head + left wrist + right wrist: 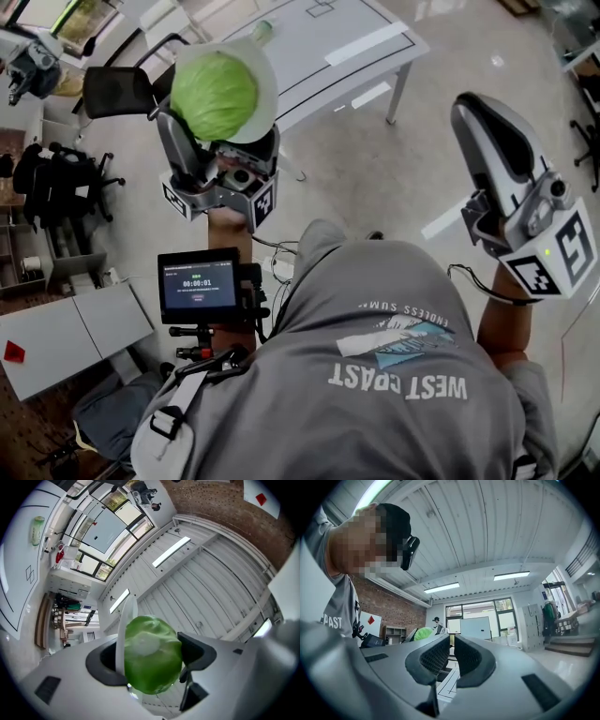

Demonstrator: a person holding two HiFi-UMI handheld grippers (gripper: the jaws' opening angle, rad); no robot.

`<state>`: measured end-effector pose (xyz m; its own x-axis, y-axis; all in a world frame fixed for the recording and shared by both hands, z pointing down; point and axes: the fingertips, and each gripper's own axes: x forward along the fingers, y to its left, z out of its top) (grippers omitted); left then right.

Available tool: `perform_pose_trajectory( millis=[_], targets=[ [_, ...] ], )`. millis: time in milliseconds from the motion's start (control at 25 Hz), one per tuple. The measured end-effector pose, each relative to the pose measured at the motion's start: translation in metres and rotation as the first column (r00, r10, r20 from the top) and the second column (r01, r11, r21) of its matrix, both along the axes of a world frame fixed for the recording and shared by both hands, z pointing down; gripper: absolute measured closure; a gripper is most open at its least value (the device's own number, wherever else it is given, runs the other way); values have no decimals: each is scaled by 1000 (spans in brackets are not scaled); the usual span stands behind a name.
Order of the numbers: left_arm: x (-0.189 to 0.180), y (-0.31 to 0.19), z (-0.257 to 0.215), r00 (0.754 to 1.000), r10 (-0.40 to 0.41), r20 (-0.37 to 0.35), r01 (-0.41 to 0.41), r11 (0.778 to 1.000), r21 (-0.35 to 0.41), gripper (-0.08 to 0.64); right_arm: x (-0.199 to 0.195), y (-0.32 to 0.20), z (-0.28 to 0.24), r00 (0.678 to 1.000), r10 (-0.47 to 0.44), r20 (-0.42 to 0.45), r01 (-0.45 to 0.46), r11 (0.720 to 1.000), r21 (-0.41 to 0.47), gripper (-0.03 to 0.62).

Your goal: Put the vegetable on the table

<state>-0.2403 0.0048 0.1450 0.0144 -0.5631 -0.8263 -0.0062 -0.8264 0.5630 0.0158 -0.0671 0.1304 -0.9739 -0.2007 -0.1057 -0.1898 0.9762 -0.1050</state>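
Observation:
A round green cabbage (214, 96) is clamped in my left gripper (223, 89), which is raised and pointing upward in the head view. In the left gripper view the cabbage (152, 654) fills the gap between the jaws, with only ceiling behind it. A white curved pad presses its left side and a dark pad its right. My right gripper (473, 112) is held up at the right, shut with nothing in it. Its pads (451, 656) nearly touch. The cabbage (423, 633) shows small in the right gripper view. The white table (347, 42) stands ahead, beyond the left gripper.
A pale green bottle (263, 30) lies on the white table's near end. A black chair (117, 89) stands left of the table. A small screen (198, 285) is mounted below my left gripper. A grey cabinet (66, 342) is at lower left.

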Motion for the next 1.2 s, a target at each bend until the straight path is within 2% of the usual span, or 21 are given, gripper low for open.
perform_pose_trajectory(
  millis=[280,560,680,800,920,1000,1200],
  targets=[
    [13,-4,7,999,49,9,-49,998,-28,224,22,0,14,997,79,-7,-79,996,-33,581],
    [20,8,31,992,120,43,-119,993,-21,224,39,29,36,985,169,38,-168,986,-10,581],
    [3,-3,31,987,152,48,-150,988,-28,224,24,22,36,977,210,45,-209,978,-23,581],
    [-29,-35,30,984,178,31,-177,984,-33,224,-7,-4,31,971,239,32,-238,971,-25,581],
    [-52,-42,32,983,177,40,-175,983,-45,224,-29,-10,34,969,244,36,-243,969,-39,581],
    [-35,-31,33,981,190,47,-188,981,-43,224,-12,5,34,965,259,31,-257,965,-46,581],
    [51,-10,38,969,239,54,-238,971,-36,224,70,46,26,952,306,16,-306,952,22,581]
  ],
)
